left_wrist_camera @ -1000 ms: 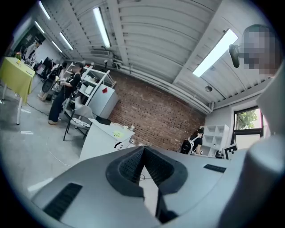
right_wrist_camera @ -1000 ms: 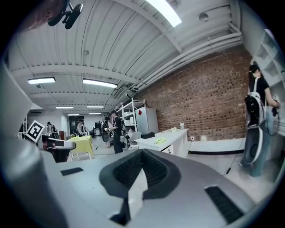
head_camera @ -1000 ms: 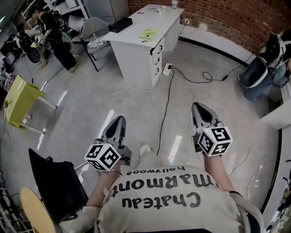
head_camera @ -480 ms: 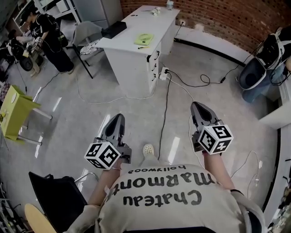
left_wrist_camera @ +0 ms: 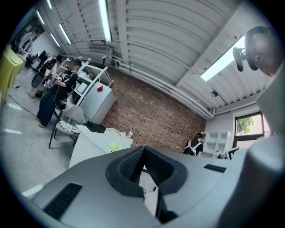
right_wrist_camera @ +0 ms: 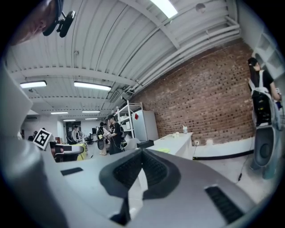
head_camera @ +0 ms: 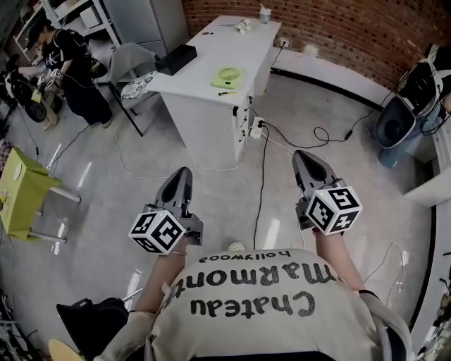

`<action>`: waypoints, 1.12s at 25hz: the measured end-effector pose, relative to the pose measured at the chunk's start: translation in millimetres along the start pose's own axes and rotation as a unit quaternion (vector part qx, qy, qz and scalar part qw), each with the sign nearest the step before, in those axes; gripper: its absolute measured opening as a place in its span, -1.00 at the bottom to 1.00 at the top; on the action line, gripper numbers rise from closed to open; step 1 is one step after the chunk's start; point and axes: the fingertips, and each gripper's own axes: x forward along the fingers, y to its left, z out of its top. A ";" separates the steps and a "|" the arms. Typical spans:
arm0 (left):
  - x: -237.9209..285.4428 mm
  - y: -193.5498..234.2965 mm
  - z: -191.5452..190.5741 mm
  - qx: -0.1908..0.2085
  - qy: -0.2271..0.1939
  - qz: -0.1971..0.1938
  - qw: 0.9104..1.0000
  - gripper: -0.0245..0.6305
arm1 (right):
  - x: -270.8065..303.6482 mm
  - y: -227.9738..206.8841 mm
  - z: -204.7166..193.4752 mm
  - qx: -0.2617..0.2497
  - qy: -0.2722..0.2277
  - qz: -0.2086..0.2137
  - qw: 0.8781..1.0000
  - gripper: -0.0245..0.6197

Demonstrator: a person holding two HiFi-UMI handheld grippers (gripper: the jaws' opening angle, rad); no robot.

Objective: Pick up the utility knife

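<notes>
Operator's body: the printed shirt (head_camera: 254, 303) fills the bottom of the head view. It covers most of both forearms, and I see neither hand on its grip.
Left hand-held gripper (head_camera: 181, 173): jaws pressed together with nothing between the pads. Its own view confirms the ribbed pads meeting at the tip.
Right hand-held gripper (head_camera: 305, 156): jaws likewise pressed together and empty, as read from its own view.
Pose: both are held out in front of the body at about the same height, side by side and well apart. They point roughly level over the floor towards the table (head_camera: 204, 106).
Floor: a black cable (head_camera: 259, 185) runs between the two grippers to a socket block at the table's foot. Its near end is cut off by the shirt.
Table top: I see a green round item (head_camera: 227, 75), a black box (head_camera: 177, 59) at the left edge and a cup (head_camera: 265, 13) at the far end.
Utility knife: I cannot identify it. A thin small object (head_camera: 227, 92) lies just beside the green item, too small to name. Neither gripper is near the table.
Background: a person (head_camera: 70, 63) stands at far left by shelving, partly cut off, and a brick wall (head_camera: 338, 32) lies beyond.
</notes>
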 end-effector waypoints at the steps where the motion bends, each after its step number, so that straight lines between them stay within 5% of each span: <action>1: 7.4 5.3 5.4 0.004 -0.001 -0.002 1.000 -0.92 | 9.3 -1.8 2.8 -0.002 -0.002 -0.003 1.000 -0.91; 7: 40.1 38.7 13.0 0.015 0.002 -0.005 1.000 -0.92 | 53.8 -14.6 -13.6 0.017 0.002 -0.018 1.000 -0.91; 19: 91.2 84.3 -31.2 -0.028 0.053 0.009 0.998 -0.92 | 114.3 -44.3 -63.0 0.085 0.065 -0.028 0.994 -0.91; 28: 180.3 105.5 -20.1 -0.040 0.042 0.029 0.998 -0.92 | 202.6 -98.0 -55.5 0.101 0.093 -0.005 0.991 -0.91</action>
